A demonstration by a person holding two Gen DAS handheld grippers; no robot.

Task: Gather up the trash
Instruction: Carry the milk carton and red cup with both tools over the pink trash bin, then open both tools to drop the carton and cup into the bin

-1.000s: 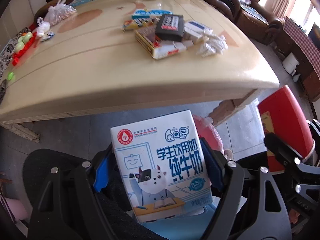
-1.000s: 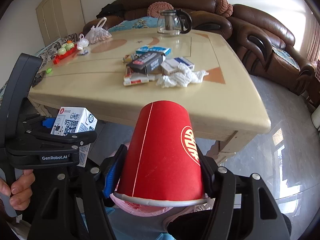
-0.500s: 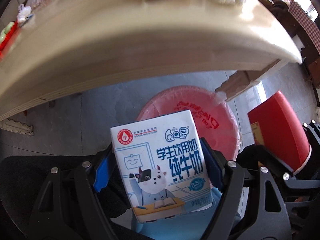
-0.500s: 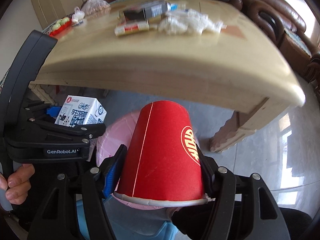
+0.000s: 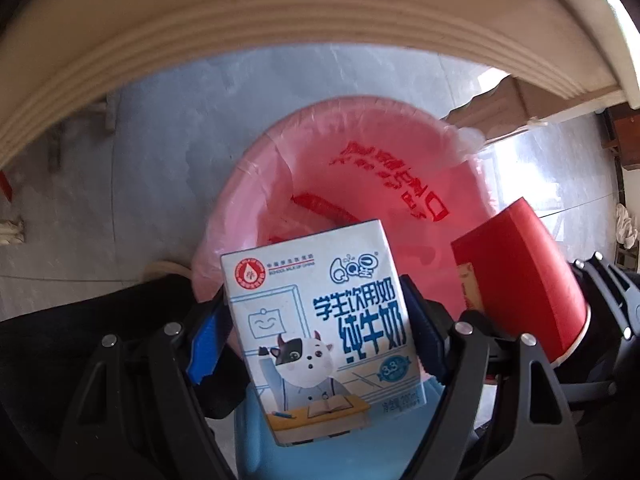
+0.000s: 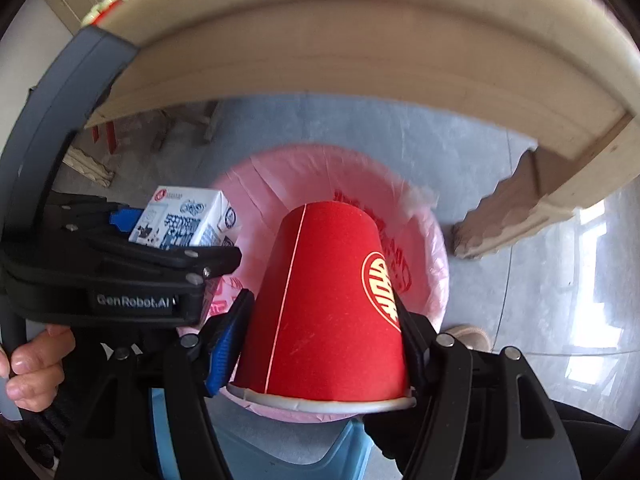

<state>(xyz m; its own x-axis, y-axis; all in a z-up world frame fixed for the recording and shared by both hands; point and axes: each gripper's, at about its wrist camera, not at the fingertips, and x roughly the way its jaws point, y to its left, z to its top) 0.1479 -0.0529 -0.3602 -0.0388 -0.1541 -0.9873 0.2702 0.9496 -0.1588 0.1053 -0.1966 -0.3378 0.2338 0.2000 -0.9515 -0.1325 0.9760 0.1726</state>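
Pink-lined bin [image 5: 256,184] nearer, tabletop gone (overhead)

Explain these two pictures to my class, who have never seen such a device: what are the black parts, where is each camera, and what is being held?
There is no robot here. A person holds a handheld two-finger claw in each hand, and each carries a wide-angle camera looking along its fingers. In the left camera's picture, the left claw grips a milk carton. In the right camera's picture, the right claw grips an upside-down red paper cup. Both hang over a bin lined with a pink bag, standing on the floor beside a beige table.
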